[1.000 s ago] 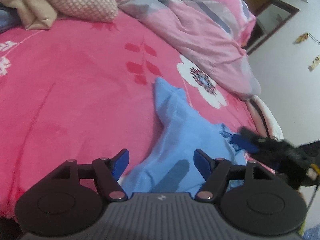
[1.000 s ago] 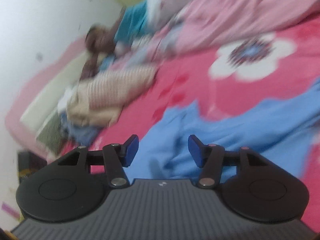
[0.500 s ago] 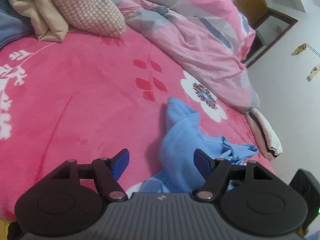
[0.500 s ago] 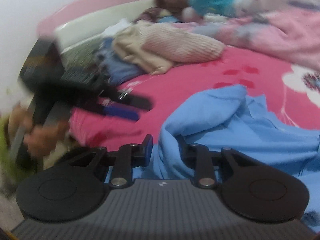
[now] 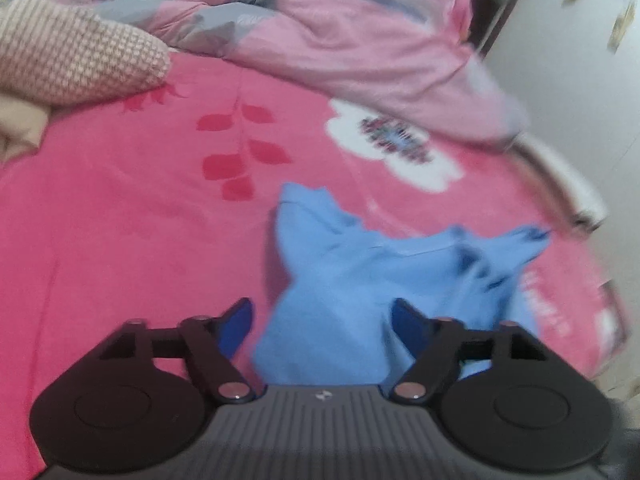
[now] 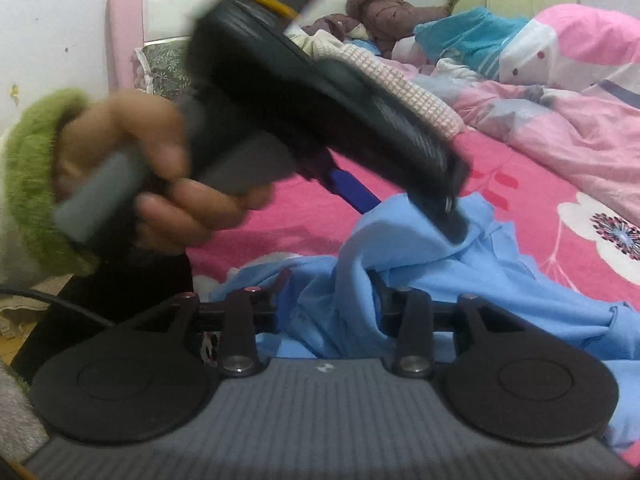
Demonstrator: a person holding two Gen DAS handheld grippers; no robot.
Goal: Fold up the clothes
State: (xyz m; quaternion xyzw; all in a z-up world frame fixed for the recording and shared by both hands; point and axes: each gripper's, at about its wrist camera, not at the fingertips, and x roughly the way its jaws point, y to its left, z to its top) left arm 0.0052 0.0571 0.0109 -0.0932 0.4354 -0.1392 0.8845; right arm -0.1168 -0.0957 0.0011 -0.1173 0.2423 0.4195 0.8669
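Observation:
A light blue garment (image 5: 360,268) lies crumpled on the pink floral bedspread (image 5: 120,208), near the bed's front right corner. My left gripper (image 5: 322,320) hovers just over its near end, open, with cloth showing between the blue pads (image 5: 240,316) but not pinched. In the right wrist view a bunched fold of the garment (image 6: 500,280) fills the gap between the fingers of my right gripper (image 6: 330,292), which is shut on it. The left gripper (image 6: 404,208), held by a hand (image 6: 132,168) in a green sleeve, hangs blurred over the cloth's raised peak.
A rumpled pink quilt (image 5: 360,40) covers the far side of the bed. A checked knit garment (image 5: 72,64) and beige clothes lie at the far left. Plush toys (image 6: 384,12) rest by the pink headboard (image 6: 132,4). The bed's edge and a white wall (image 5: 580,80) are on the right.
My right gripper closed on a fold of the blue garment and swung to face the headboard. The left gripper moved in over the garment, staying open.

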